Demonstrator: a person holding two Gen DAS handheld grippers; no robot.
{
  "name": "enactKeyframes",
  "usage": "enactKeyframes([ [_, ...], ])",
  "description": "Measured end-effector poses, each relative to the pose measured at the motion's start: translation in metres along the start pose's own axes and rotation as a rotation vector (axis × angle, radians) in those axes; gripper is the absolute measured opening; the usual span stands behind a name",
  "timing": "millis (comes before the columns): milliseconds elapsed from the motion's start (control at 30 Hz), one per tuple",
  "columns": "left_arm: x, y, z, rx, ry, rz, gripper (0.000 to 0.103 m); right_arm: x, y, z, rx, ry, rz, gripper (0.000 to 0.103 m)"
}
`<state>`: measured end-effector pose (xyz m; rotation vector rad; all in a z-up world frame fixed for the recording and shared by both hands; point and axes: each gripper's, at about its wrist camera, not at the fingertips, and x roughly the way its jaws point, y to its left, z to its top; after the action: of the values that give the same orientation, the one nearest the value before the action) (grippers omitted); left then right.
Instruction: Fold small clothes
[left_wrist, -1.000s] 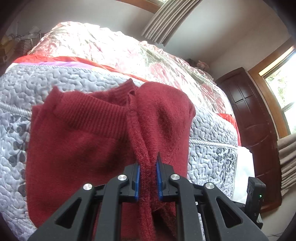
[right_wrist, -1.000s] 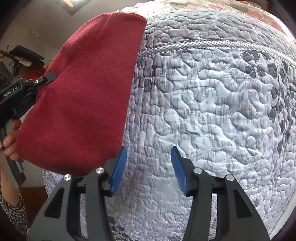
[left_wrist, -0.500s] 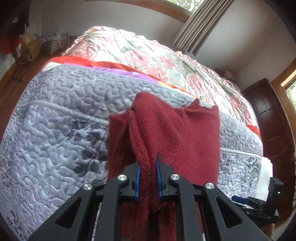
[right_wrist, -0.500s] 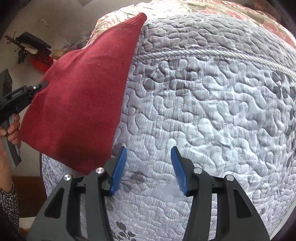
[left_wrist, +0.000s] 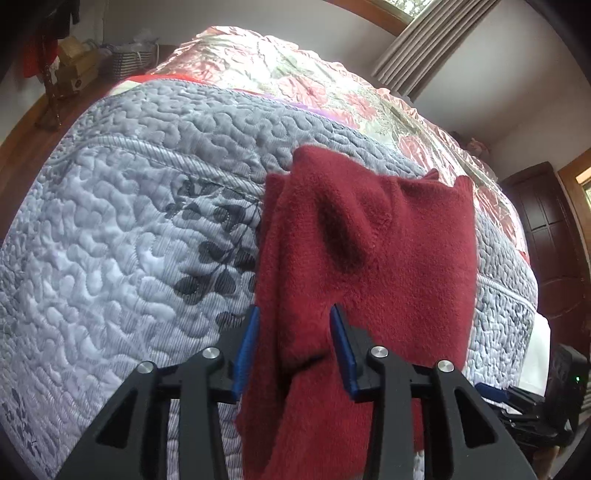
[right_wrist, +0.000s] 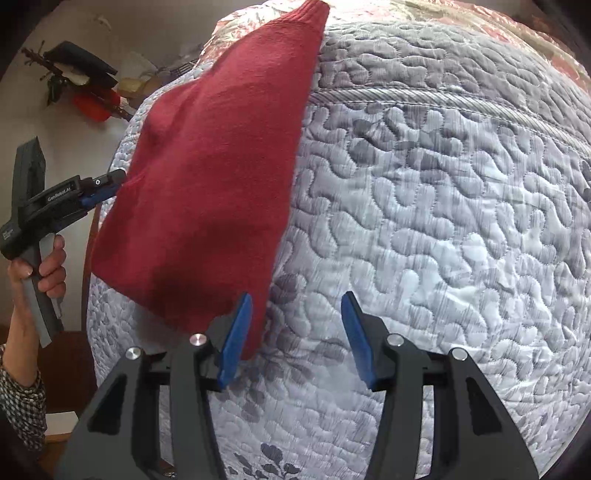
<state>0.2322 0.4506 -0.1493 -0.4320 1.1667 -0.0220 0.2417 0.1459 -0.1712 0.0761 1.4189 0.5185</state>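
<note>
Red garment drapes between parted left gripper; right gripper wide, empty.

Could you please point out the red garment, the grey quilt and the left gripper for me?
red garment (left_wrist: 388, 266): left wrist view, middle of the knit.
grey quilt (right_wrist: 443, 206): right wrist view, bare stitched top.
left gripper (left_wrist: 293, 332): left wrist view, between its open fingertips.

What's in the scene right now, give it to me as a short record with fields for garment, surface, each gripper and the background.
garment: red knit garment, bunched, lying on the bed
surface: grey quilted bedspread; floral cover beyond it
left gripper: open, fabric lying between the jaws
right gripper: open, over the quilt, garment edge at its left finger
hand: grips the left gripper's handle
background: curtain, dark wooden door
</note>
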Motion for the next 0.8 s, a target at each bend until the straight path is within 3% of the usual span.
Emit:
enactKeyframes([
  [133, -0.018, -0.010, -0.029, 0.086, 0.051, 0.010, 0.050, 0.011, 0.027, -0.010, -0.003, 0.022, 0.027, 0.054],
  [267, -0.012, -0.012, -0.058, 0.125, 0.108, 0.017, 0.050, 0.032, 0.038, -0.012, 0.039, 0.059, 0.055, 0.054],
  [333, -0.005, -0.006, -0.065, 0.103, 0.120, 0.015, 0.046, 0.045, 0.038, -0.010, 0.068, 0.074, 0.060, 0.054],
  [367, -0.001, -0.002, -0.068, 0.088, 0.121, 0.015, 0.032, 0.051, 0.039, -0.010, 0.080, 0.079, 0.069, 0.055],
  [400, 0.002, 0.001, -0.070, 0.077, 0.121, 0.017, 0.026, 0.057, 0.040, -0.011, 0.091, 0.085, 0.083, 0.055],
  [433, 0.006, 0.005, -0.071, 0.062, 0.126, 0.015, 0.017, 0.063, 0.042, -0.011, 0.100, 0.093, 0.099, 0.051],
  [467, 0.009, 0.009, -0.072, 0.043, 0.130, 0.004, 0.013, 0.069, 0.043, -0.011, 0.107, 0.098, 0.124, 0.033],
  [533, 0.009, 0.016, -0.072, 0.001, 0.133, -0.023, 0.010, 0.075, 0.047, -0.011, 0.112, 0.105, 0.157, 0.019],
  [700, -0.015, 0.016, -0.074, 0.010, 0.084, -0.072, 0.008, 0.039, 0.059, -0.019, 0.055, 0.031, 0.191, 0.014],
  [800, -0.010, 0.022, -0.077, 0.024, 0.092, -0.078, 0.008, 0.044, 0.068, -0.021, 0.029, 0.038, 0.132, 0.014],
])
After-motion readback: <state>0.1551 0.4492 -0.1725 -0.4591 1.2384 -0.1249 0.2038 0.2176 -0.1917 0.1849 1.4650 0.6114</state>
